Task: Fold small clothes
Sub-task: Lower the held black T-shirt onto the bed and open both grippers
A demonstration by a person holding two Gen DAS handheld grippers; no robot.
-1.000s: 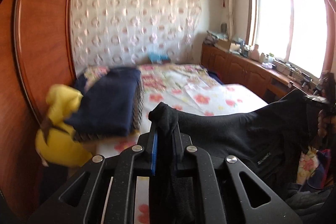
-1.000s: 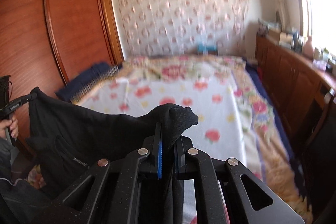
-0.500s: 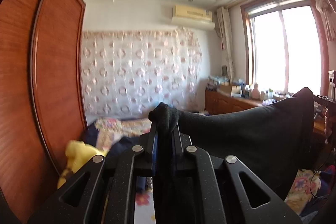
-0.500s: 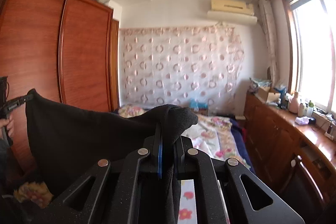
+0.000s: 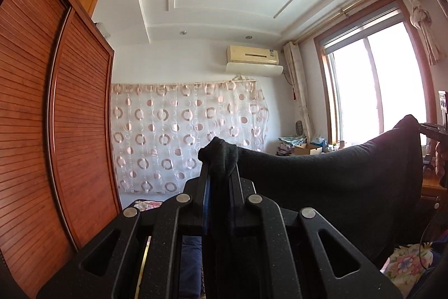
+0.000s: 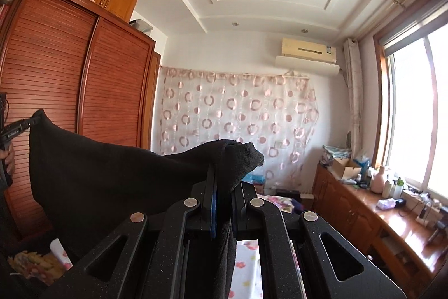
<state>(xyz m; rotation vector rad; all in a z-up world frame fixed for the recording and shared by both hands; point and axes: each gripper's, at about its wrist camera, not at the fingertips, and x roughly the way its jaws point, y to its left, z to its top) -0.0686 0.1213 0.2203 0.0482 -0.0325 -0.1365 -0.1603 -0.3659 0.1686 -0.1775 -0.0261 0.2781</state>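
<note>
Filling the left side of both views, the slatted wooden wardrobe (image 5: 56,116) rises to the ceiling, with the ring-patterned curtain (image 6: 238,114) hung across the far wall beside it and the window (image 5: 375,86) bright on the right. Under the window in the right wrist view runs a long wooden bench (image 6: 386,212) crowded with bottles and boxes, and a strip of the floral bed (image 6: 249,265) shows low between the gripper arms.

The black garment (image 5: 330,181) is held up in the air and stretched between the two grippers, its top edge sagging slightly in the middle and the cloth hanging down below. The left gripper (image 5: 219,173) has its fingers clenched on one upper corner, a knot of black fabric bunched above the tips. The right gripper (image 6: 224,181) grips the opposite upper corner the same way, with a fold of cloth spilling over to the right of its fingers. Each gripper also appears at the far edge of the other's view, pinching its corner.
</note>
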